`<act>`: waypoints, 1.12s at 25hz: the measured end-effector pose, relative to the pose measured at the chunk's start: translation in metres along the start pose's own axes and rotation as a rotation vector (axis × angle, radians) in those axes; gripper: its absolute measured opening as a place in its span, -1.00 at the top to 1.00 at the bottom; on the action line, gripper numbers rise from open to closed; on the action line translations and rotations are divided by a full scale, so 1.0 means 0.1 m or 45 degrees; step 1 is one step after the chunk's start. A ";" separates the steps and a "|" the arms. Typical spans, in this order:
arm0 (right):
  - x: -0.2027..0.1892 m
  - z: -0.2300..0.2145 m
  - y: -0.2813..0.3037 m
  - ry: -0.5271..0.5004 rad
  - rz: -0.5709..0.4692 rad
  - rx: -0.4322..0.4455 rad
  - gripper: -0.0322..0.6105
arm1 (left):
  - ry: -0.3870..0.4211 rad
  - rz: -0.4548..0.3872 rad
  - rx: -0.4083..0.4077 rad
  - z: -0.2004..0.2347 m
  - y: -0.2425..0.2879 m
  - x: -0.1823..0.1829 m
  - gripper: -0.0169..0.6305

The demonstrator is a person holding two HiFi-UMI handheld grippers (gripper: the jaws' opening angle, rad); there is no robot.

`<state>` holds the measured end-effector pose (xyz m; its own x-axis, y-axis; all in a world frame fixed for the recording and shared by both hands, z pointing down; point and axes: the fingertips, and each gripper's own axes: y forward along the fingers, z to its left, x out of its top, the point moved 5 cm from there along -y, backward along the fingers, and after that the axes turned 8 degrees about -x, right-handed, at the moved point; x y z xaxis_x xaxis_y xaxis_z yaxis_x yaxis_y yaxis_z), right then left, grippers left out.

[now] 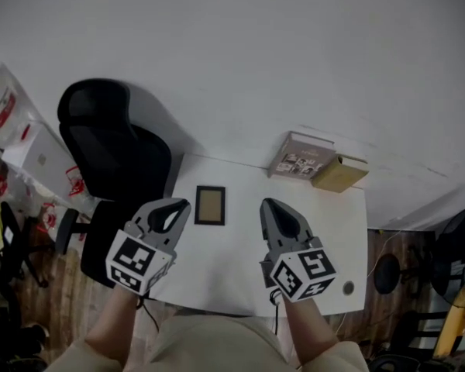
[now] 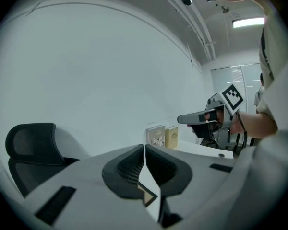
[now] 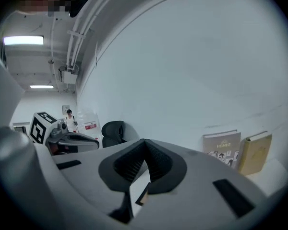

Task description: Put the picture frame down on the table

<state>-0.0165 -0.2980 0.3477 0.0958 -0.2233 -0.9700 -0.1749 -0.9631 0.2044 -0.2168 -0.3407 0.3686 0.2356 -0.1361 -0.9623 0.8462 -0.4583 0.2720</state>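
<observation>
A small dark picture frame with a tan inside lies flat on the white table, between my two grippers. My left gripper hovers just left of it, jaws shut and holding nothing. My right gripper hovers to its right, also shut and bare. A corner of the picture frame peeks out below the closed jaws in the left gripper view, and a sliver of the frame shows below the right jaws too.
Two books lean against the wall at the table's back right. A black office chair stands at the table's left. A round grommet sits near the front right corner.
</observation>
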 end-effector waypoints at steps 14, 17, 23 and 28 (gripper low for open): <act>0.15 0.17 -0.66 -0.044 -0.047 0.100 0.83 | -0.016 -0.005 -0.020 -0.28 -0.13 0.06 0.85; 0.07 0.19 -0.73 -0.035 -0.017 0.109 0.83 | -0.021 -0.006 -0.037 -0.35 -0.17 0.07 0.85; -0.10 0.23 -0.78 -0.043 0.052 0.131 0.83 | -0.056 0.001 -0.069 -0.48 -0.23 0.02 0.85; -0.03 0.27 -0.78 -0.050 0.035 0.130 0.83 | -0.067 -0.013 -0.066 -0.50 -0.22 0.03 0.85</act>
<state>-0.0296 -0.2179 0.3306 0.0512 -0.2415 -0.9691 -0.2763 -0.9359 0.2186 -0.2115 -0.2872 0.3595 0.2024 -0.1783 -0.9629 0.8724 -0.4138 0.2600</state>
